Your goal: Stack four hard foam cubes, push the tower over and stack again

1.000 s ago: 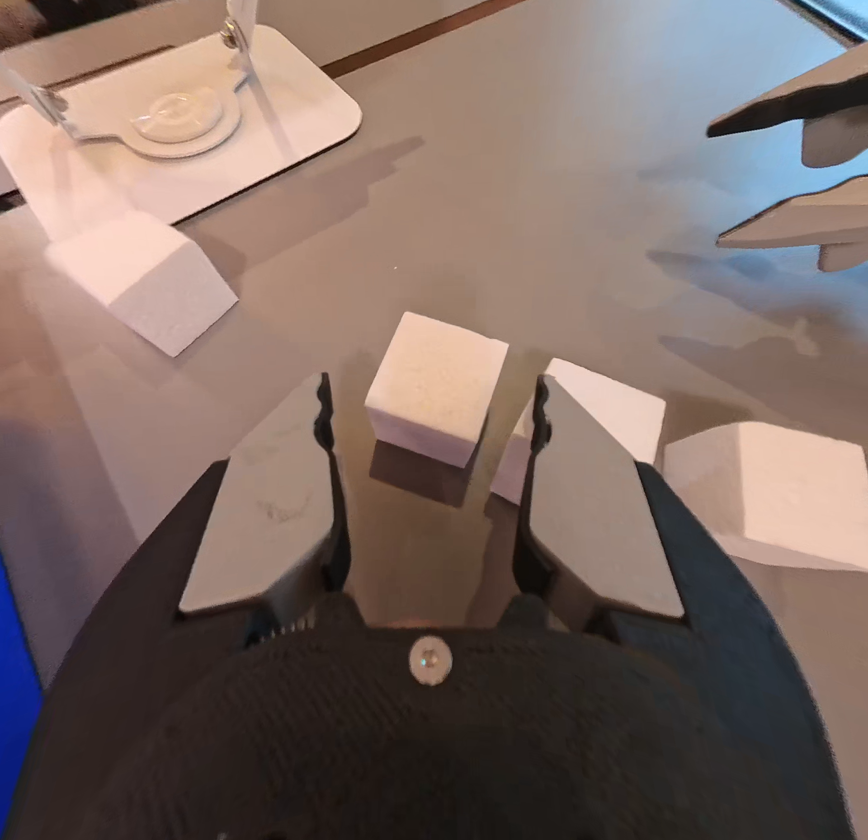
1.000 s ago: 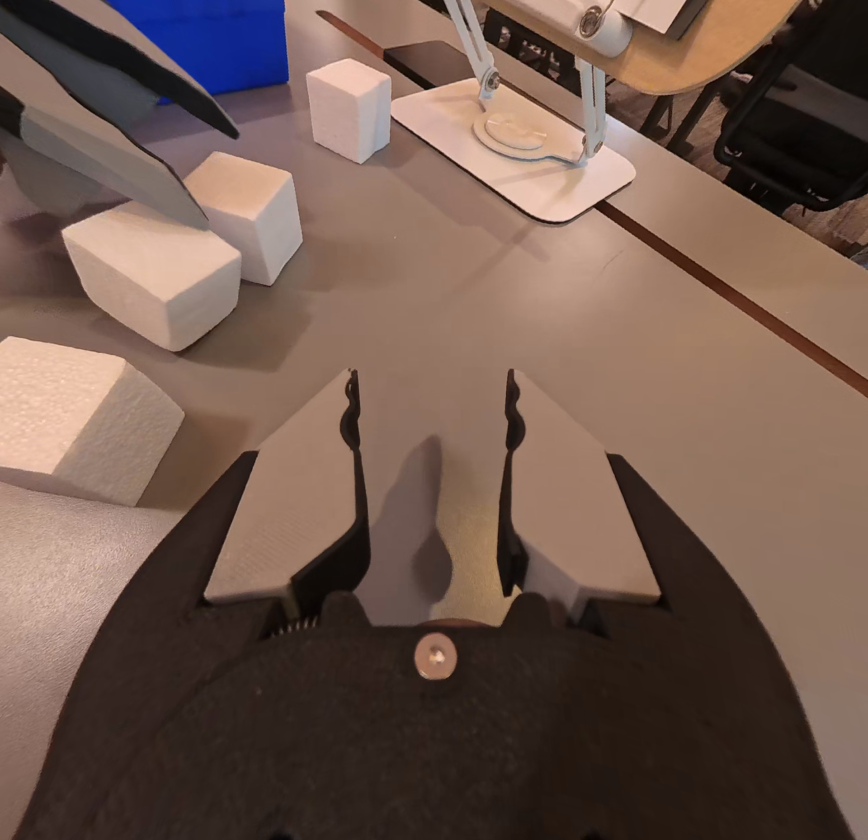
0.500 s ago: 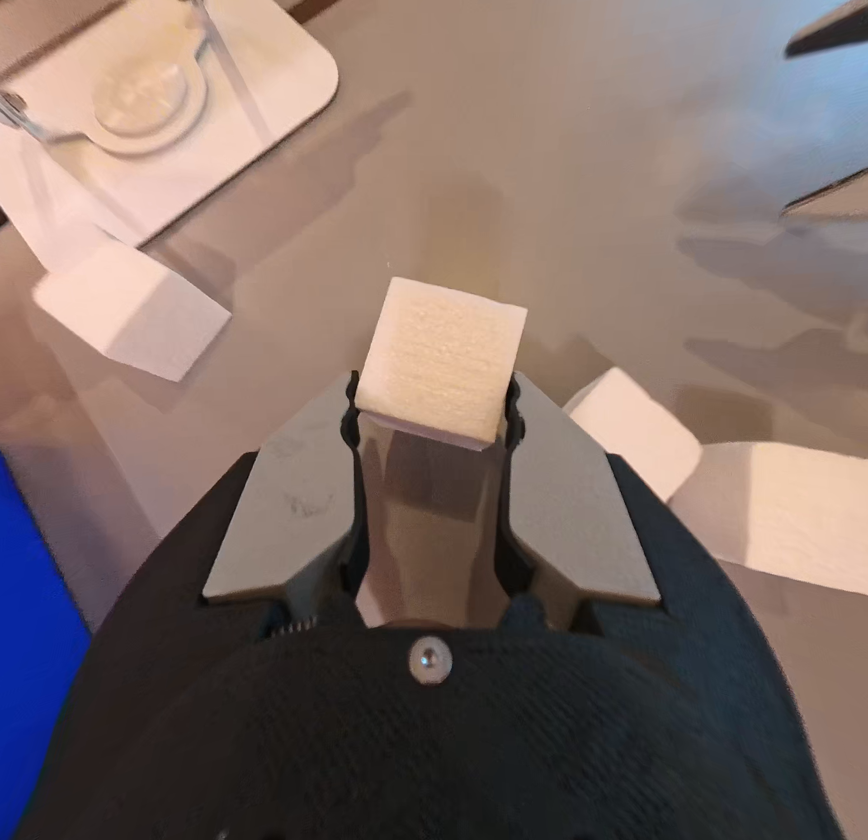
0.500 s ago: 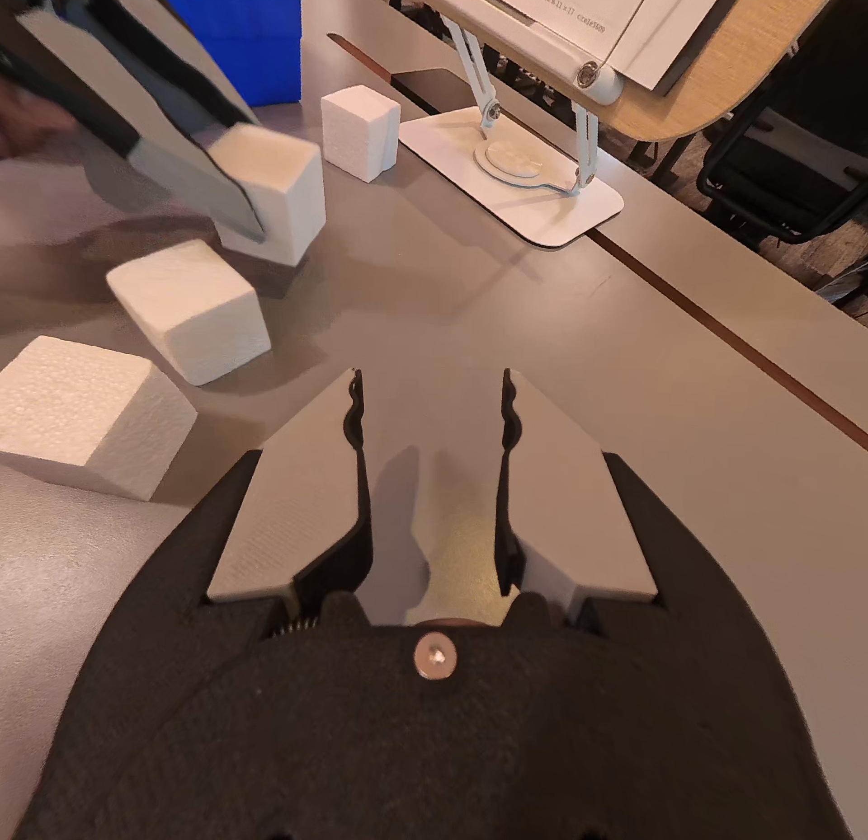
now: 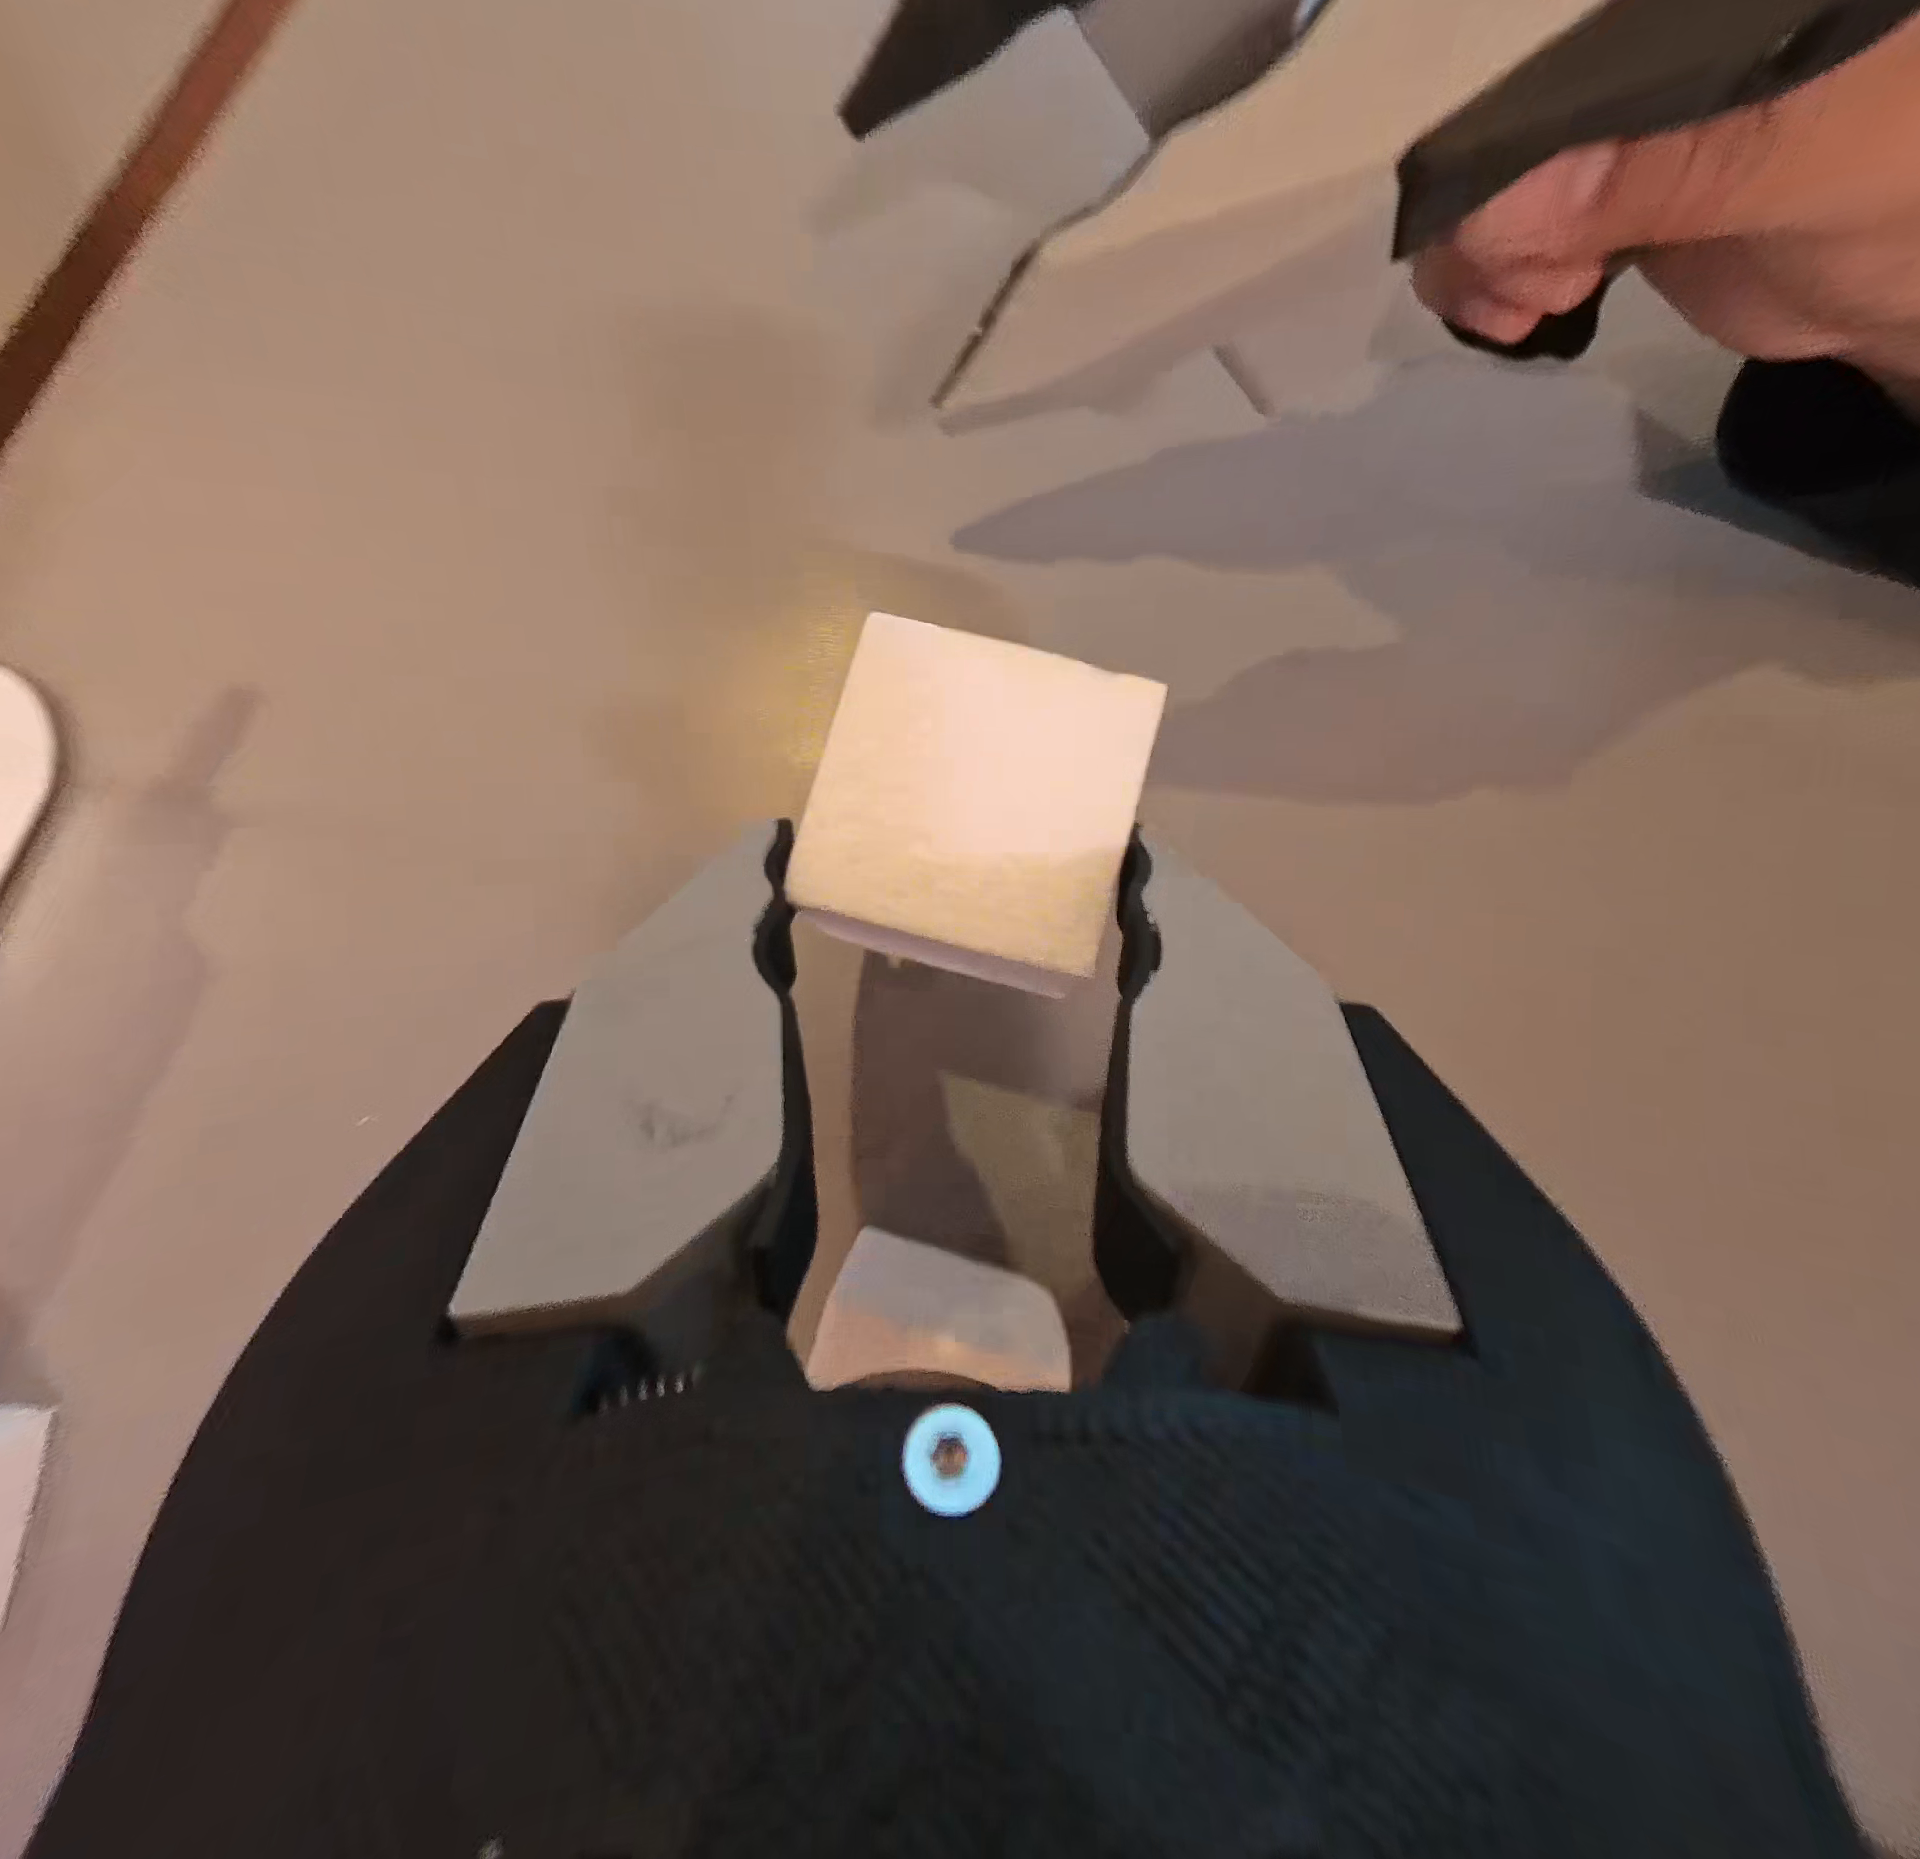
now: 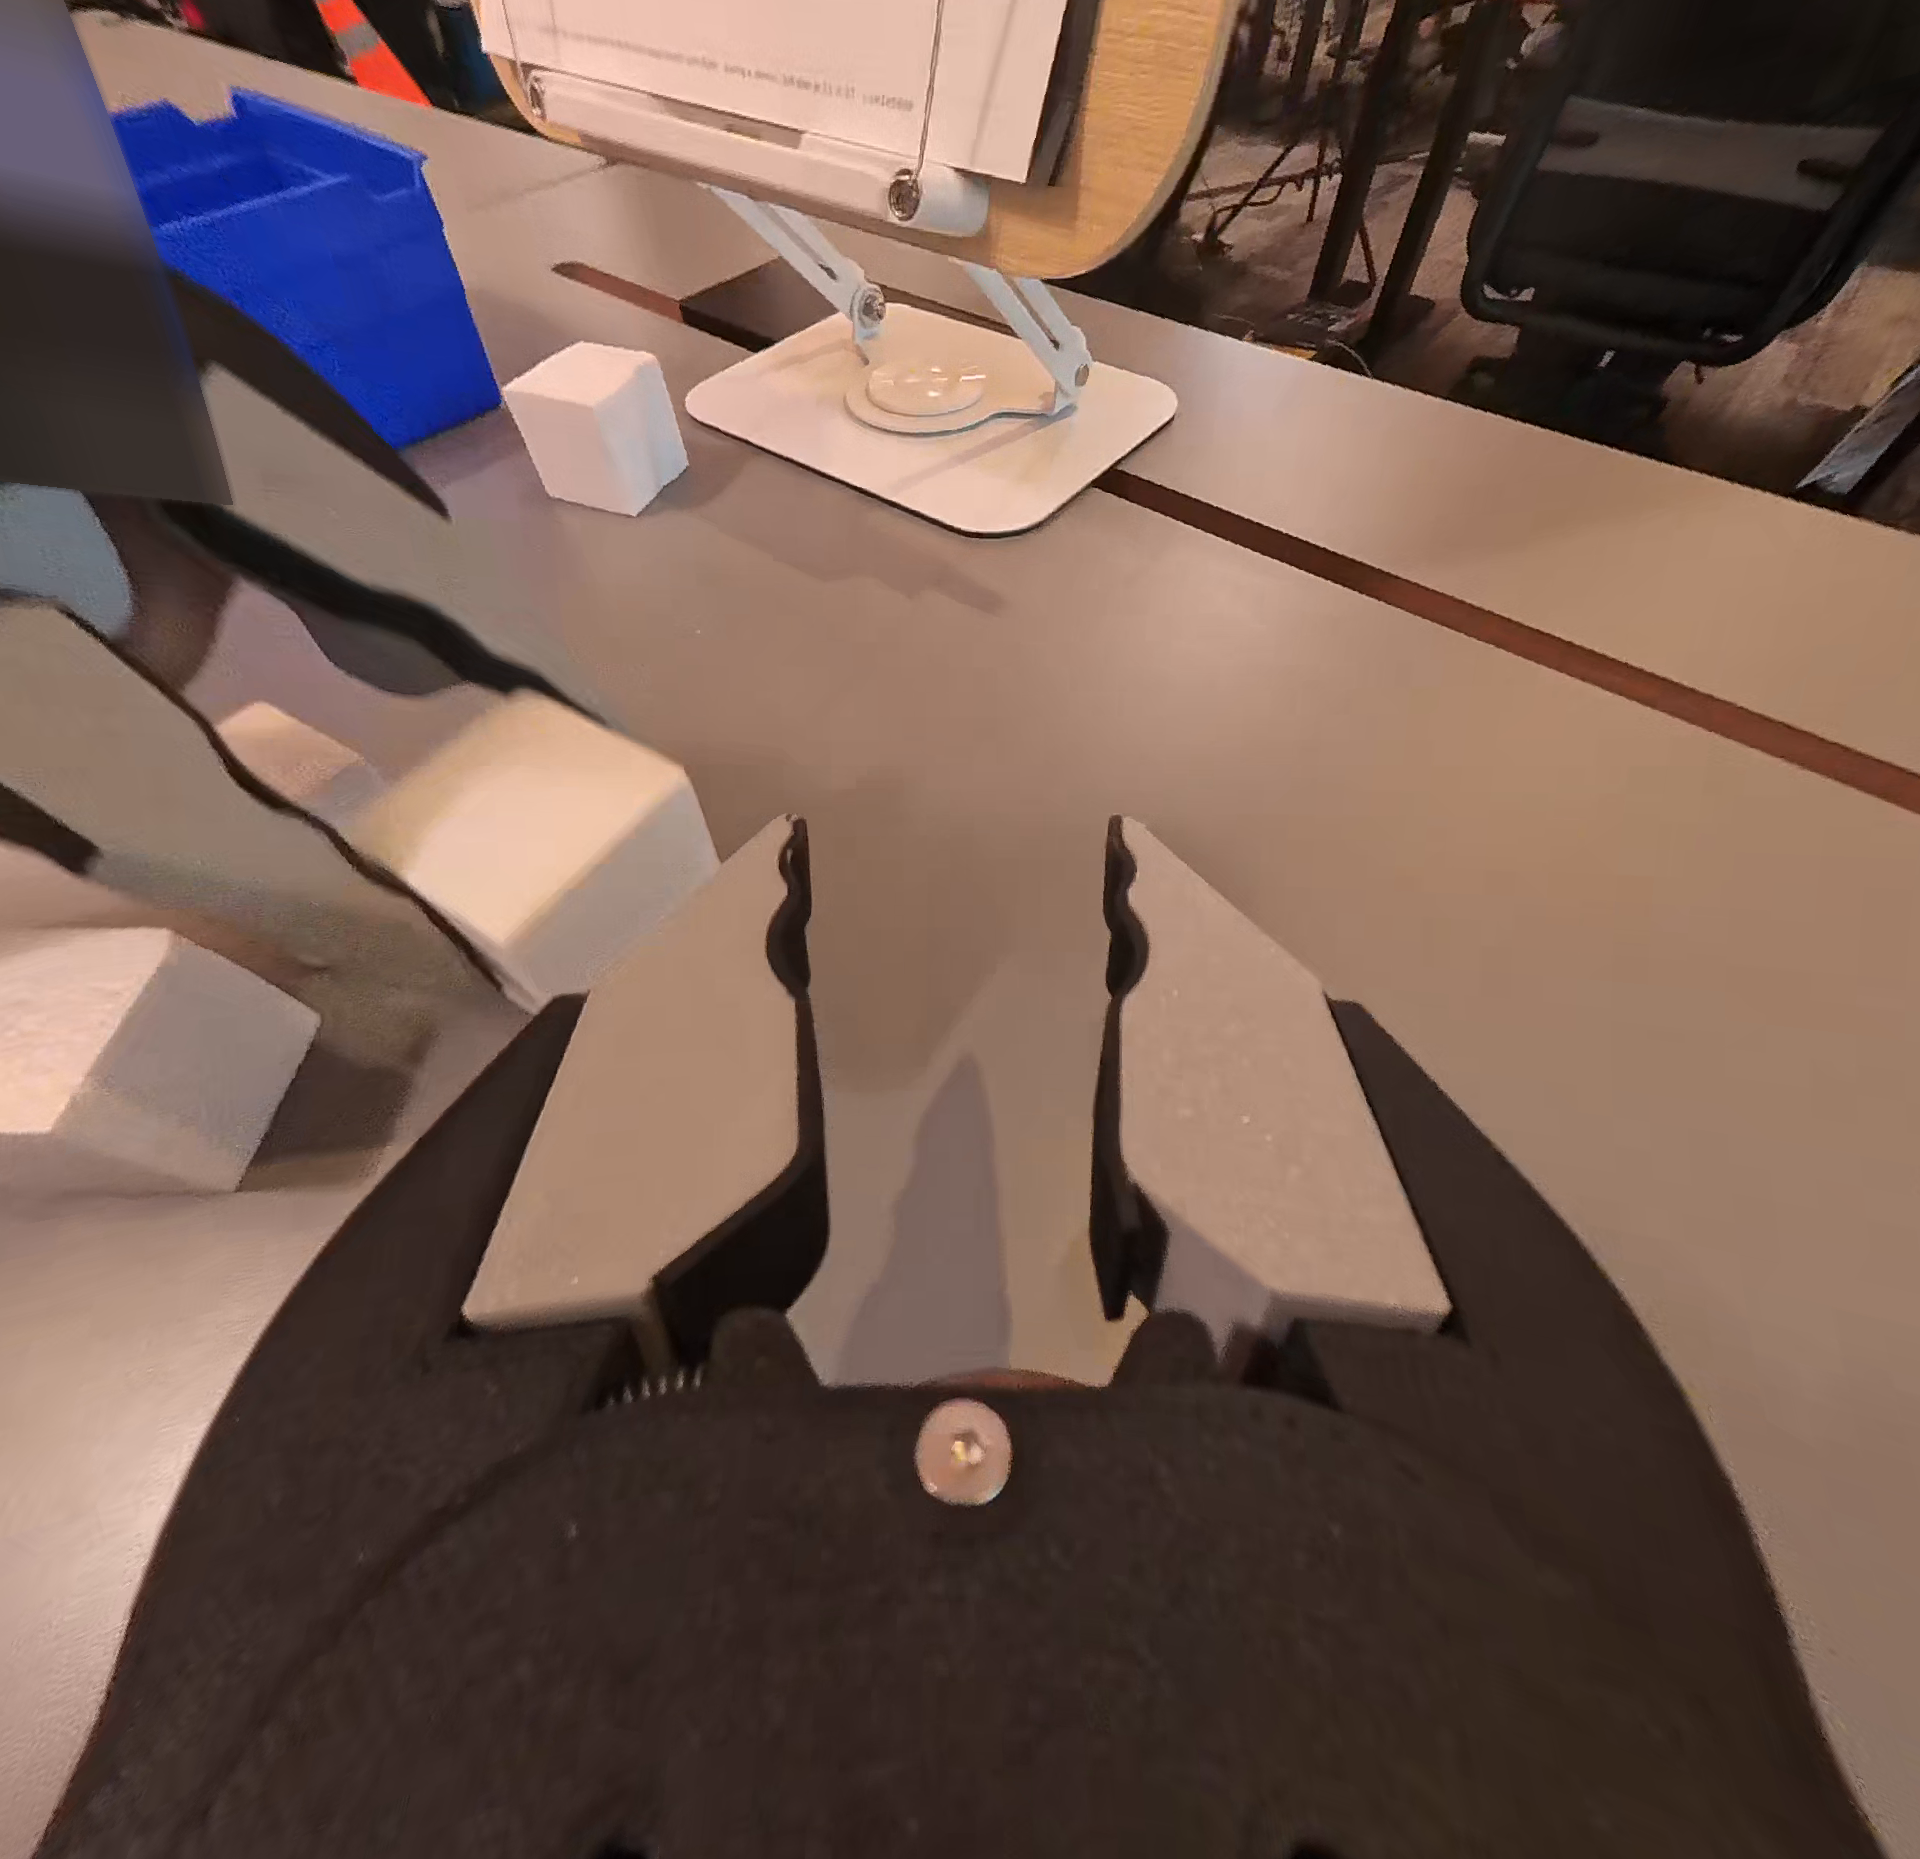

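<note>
The grey surface (image 6: 1351,874) carries a blue bin (image 6: 312,251) and a white tablet stand (image 6: 935,417). The left gripper (image 5: 956,874) clamps a white foam cube (image 5: 977,791) at its fingertips, lifted clear of the surface. The right gripper (image 6: 956,874) hovers with jaws parted and nothing between them. Three more cubes rest on the surface: one beside the bin (image 6: 597,438), two near the left gripper (image 6: 135,1051) (image 6: 291,760).

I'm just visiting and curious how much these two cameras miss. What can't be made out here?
- Left wrist view: the cube held by the left gripper hides what lies under it.
- Right wrist view: another cube sits half behind the left gripper's blurred fingers.
- Right wrist view: the nearest cube is cut off by the left edge.
- The right gripper is open and empty.
</note>
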The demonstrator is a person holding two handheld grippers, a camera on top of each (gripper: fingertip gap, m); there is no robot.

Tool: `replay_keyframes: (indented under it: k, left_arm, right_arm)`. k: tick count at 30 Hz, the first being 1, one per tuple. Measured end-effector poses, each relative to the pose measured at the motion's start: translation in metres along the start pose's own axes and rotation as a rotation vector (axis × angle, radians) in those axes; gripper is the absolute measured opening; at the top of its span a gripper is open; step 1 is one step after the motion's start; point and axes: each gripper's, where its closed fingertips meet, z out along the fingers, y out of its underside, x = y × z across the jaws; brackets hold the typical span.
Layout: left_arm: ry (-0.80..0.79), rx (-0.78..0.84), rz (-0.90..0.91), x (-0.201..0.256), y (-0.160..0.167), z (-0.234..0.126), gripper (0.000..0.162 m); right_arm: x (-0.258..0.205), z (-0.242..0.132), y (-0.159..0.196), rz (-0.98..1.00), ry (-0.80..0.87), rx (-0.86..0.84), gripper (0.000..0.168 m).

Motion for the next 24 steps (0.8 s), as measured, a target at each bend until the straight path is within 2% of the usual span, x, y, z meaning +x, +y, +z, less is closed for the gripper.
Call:
replay_keyframes:
  k: [6,9,16,20,24]
  left_arm:
    - [-0.017,-0.116,0.068,0.012,0.017,0.033,0.061]
    - [-0.038,-0.118,0.072,0.010,0.017,0.029,0.073]
    - [-0.075,-0.058,0.067,0.002,0.012,-0.021,0.079]
    - [-0.093,-0.073,0.079,-0.006,0.036,-0.057,0.080]
    - [-0.042,-0.084,0.076,-0.007,0.067,-0.079,0.087]
  right_arm:
    - [-0.002,0.000,-0.001,-0.030,0.006,-0.007,0.054]
    - [-0.005,0.000,-0.003,-0.051,0.007,-0.004,0.054]
    - [-0.003,0.001,0.000,-0.032,0.000,-0.008,0.054]
    - [-0.005,-0.001,-0.003,-0.027,-0.006,0.007,0.054]
    - [-0.007,0.000,-0.003,-0.038,-0.010,0.003,0.054]
